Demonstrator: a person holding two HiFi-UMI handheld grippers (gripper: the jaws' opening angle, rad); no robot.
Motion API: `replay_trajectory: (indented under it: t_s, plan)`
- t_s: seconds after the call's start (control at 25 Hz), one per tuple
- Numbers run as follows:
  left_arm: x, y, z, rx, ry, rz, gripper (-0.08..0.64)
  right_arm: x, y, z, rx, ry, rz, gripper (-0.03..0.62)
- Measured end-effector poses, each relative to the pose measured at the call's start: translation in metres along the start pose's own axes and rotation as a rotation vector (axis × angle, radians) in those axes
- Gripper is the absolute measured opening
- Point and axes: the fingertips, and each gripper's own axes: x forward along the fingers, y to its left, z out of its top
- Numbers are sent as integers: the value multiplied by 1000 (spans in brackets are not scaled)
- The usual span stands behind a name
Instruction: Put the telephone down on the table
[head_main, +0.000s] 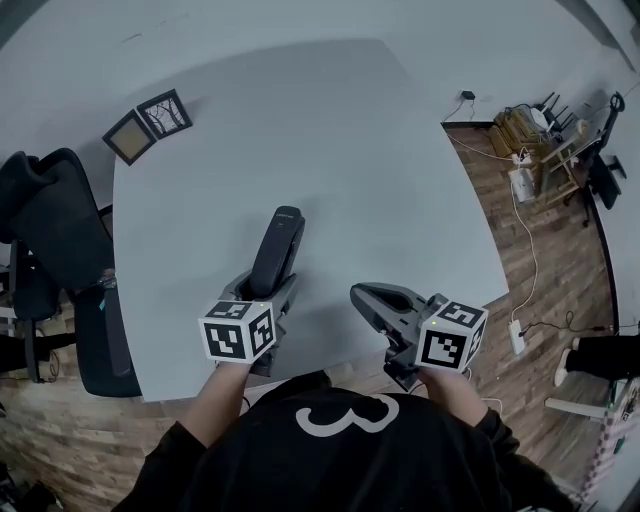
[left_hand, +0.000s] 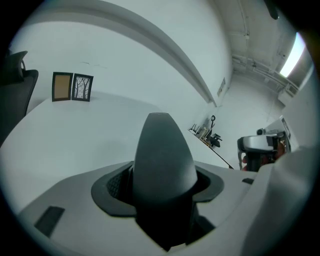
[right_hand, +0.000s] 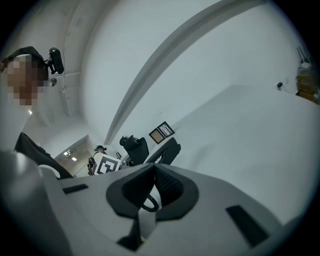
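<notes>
The telephone (head_main: 278, 248), a long black handset, points away from me over the white table (head_main: 350, 150). My left gripper (head_main: 272, 290) is shut on its near end. In the left gripper view the telephone (left_hand: 162, 160) fills the gap between the pads and sticks out forward. From the right gripper view the telephone (right_hand: 167, 150) looks tilted upward, and I cannot tell whether it touches the table. My right gripper (head_main: 375, 297) is to its right near the table's front edge, shut with nothing held. Its pads (right_hand: 165, 187) meet.
Two small picture frames (head_main: 148, 124) lie at the table's far left corner. A black office chair (head_main: 50, 220) stands left of the table. Cables and clutter (head_main: 530, 150) sit on the wooden floor at the right.
</notes>
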Motion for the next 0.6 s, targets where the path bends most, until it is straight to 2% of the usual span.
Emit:
replay_trajectory:
  t_s: [0.4, 0.6]
  plan:
    - [44, 45, -3, 12, 42, 72, 288, 8, -19, 3, 41, 12, -43, 10]
    - [57, 59, -7, 56, 54, 113, 288, 11, -25, 4, 46, 26, -65, 10]
